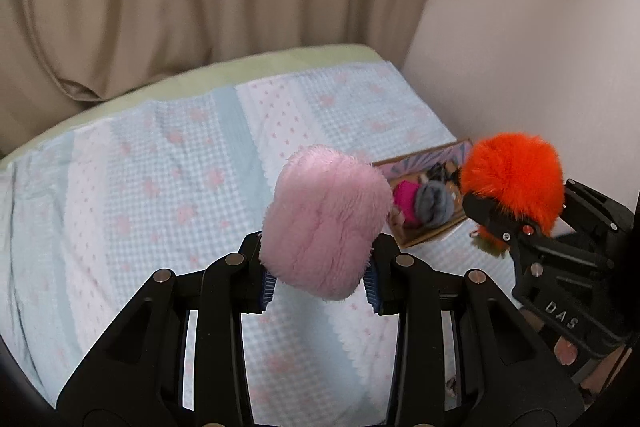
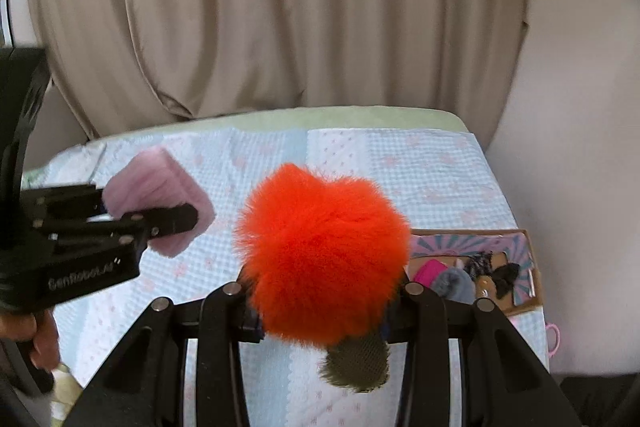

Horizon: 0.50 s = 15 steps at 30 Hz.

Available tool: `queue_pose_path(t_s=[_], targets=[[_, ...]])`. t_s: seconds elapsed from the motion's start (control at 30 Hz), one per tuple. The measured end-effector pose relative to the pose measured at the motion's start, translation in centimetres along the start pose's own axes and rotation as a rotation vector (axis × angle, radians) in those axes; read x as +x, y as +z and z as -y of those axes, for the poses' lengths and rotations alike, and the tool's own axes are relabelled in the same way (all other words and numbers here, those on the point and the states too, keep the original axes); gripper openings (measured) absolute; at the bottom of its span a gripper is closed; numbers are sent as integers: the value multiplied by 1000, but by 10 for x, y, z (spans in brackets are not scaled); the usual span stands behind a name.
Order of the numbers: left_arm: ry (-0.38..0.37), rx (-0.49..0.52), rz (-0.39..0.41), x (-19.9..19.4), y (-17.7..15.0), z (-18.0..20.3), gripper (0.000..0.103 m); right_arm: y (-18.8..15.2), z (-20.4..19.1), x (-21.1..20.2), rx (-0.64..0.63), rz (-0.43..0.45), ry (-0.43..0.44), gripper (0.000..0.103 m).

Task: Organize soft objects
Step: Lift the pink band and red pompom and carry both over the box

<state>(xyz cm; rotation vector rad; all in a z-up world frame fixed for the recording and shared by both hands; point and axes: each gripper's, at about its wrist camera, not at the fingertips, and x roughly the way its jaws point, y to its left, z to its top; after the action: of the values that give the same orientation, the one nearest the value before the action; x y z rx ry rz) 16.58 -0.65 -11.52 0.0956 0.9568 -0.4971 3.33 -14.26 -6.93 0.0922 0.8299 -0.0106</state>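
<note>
My left gripper [image 1: 320,289] is shut on a fluffy pink pouch [image 1: 325,223] and holds it above the bed. It also shows at the left of the right wrist view [image 2: 160,203]. My right gripper [image 2: 322,315] is shut on a bright orange fur pompom [image 2: 324,251] with an olive knit piece [image 2: 356,367] hanging under it. The pompom also shows in the left wrist view [image 1: 512,183], to the right of the pouch. A shallow cardboard box [image 2: 524,303] lies at the bed's right side, holding a magenta piece [image 2: 430,273], a grey pompom [image 2: 454,285] and dark items.
The bed has a light blue and white blanket with pink prints [image 1: 160,187]. Beige curtains [image 2: 280,7] hang behind it and a pale wall [image 1: 540,47] stands on the right. A small pink ring [image 2: 553,339] lies near the bed's right edge.
</note>
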Motion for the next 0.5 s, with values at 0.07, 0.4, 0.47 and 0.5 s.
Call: queue_pose_path(t_s=[0.07,0.4,0.47,0.5], targets=[[24,-12,27,-15,-3,19,32,0,14,-17,7,7,5,36],[9,-93,58,-10,5,105,32,-3,109,-45,18,20,-7,36],[2,-95,54,4,13,128,32,-2,129,-44,19,16,-20,36],[-2,-97,52,11,16,136,32,-1,143,-41,19,11,-26,36]])
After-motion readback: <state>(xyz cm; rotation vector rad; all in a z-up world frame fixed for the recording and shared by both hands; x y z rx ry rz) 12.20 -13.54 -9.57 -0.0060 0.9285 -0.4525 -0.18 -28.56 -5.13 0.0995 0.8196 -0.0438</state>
